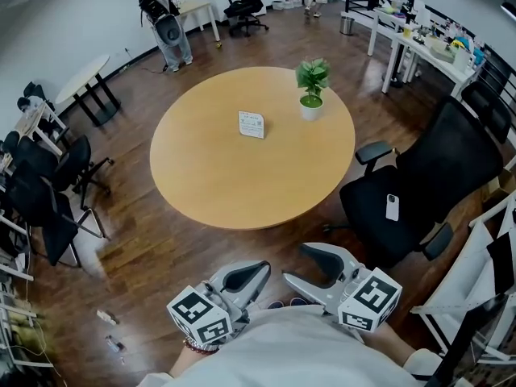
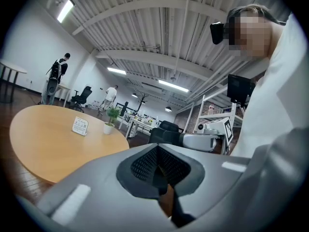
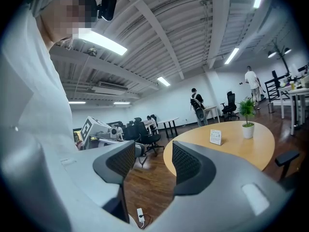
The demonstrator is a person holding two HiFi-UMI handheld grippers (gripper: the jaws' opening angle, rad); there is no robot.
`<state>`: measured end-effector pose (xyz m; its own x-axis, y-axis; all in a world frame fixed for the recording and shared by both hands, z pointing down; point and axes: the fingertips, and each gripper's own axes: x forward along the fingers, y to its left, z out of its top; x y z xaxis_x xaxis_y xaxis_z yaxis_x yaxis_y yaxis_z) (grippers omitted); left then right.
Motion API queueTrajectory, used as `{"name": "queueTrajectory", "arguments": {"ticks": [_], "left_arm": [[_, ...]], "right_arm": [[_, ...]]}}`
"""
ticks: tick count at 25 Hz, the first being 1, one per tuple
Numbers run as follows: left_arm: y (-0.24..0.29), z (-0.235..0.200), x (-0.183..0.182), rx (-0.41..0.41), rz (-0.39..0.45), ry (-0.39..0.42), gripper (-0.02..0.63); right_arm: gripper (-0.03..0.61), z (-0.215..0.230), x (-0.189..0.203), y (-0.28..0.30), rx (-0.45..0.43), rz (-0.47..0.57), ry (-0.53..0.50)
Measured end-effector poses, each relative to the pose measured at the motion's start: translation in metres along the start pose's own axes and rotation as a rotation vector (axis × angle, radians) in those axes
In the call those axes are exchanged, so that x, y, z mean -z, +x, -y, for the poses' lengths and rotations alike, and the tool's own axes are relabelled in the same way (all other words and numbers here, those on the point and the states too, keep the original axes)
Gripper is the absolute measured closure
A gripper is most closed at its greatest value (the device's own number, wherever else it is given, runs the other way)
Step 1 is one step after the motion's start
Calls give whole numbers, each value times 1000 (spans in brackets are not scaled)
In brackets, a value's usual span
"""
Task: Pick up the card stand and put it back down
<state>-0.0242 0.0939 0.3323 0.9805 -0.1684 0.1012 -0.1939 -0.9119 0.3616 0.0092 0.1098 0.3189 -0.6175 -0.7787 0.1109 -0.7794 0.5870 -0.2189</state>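
Your only container on the round wooden table (image 1: 242,185) is a small white pot (image 1: 311,109) holding a leafy green plant (image 1: 313,74). It stands near the far right edge. The card stand (image 1: 251,124) sits near the middle of the tabletop, left of the pot and clearly apart from it.

You hold both tools low against your body, short of the table's near edge, with a strip of dark wood floor (image 1: 161,252) between them and the table. A black office chair (image 1: 435,172) is drawn up at the table's right side, and a white phone (image 1: 392,207) lies on its seat. More black chairs (image 1: 40,188) crowd the left wall, and a cluttered white desk (image 1: 423,43) runs along the far right.

Your left gripper (image 2: 158,167) has its ribbed pads pressed together with nothing caught between them. Your right gripper (image 3: 153,162) has its jaws set well apart and carries nothing.

The card stand is a small white upright card, its printed face turned towards you. The print is too small to read.
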Motion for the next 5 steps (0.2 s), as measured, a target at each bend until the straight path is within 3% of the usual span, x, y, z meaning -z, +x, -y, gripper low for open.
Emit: {"name": "queueTrajectory", "arguments": {"ticks": [5], "left_arm": [[18,2,2,40,-7,5,614]], "right_arm": [[358,12,-8,-14,47,31,-30]]}}
